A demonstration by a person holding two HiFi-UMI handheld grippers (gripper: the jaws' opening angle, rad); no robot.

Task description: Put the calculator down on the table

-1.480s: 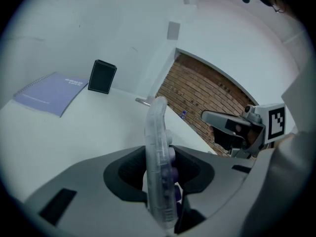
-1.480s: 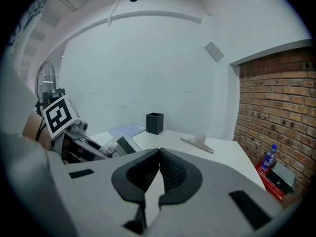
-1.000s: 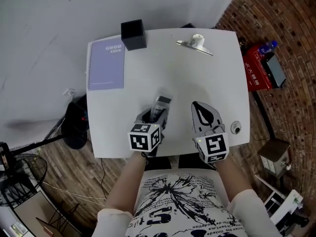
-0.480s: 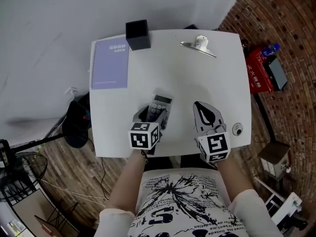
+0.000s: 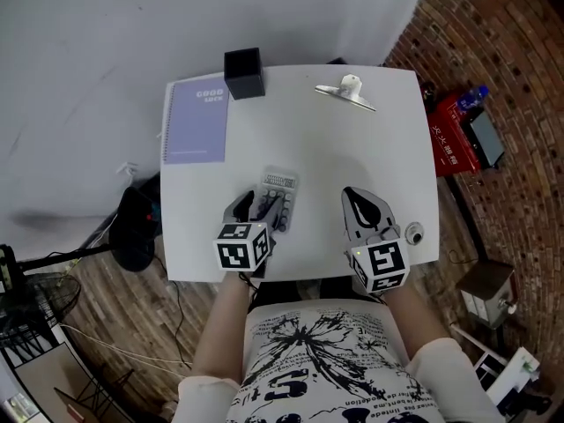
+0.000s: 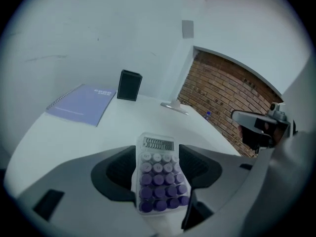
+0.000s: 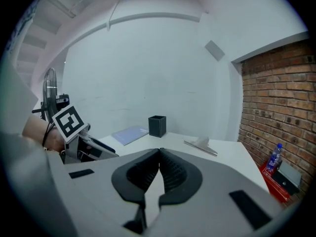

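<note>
The calculator (image 5: 278,196), white with purple keys, lies flat and face up on the white table (image 5: 352,148) near its front edge. My left gripper (image 5: 262,206) is around its near half, one jaw on each side. In the left gripper view the calculator (image 6: 160,179) sits between the dark pads (image 6: 120,171), and the left gripper (image 6: 158,169) has its jaws opening, no longer squeezing it. My right gripper (image 5: 359,199) rests on the table to the right, apart from the calculator. The right gripper (image 7: 159,154) is shut and empty, its pads meeting.
A purple spiral notebook (image 5: 196,120) lies at the back left, with a black square cup (image 5: 243,73) beside it. A metal clip (image 5: 345,91) lies at the back right. A small round object (image 5: 412,233) sits at the front right corner. A red box (image 5: 456,130) stands on the floor.
The calculator went from tilted up in the left jaws to lying flat on the table. The left jaws spread apart and the gripper drew back slightly toward the person. The right gripper stayed put.
</note>
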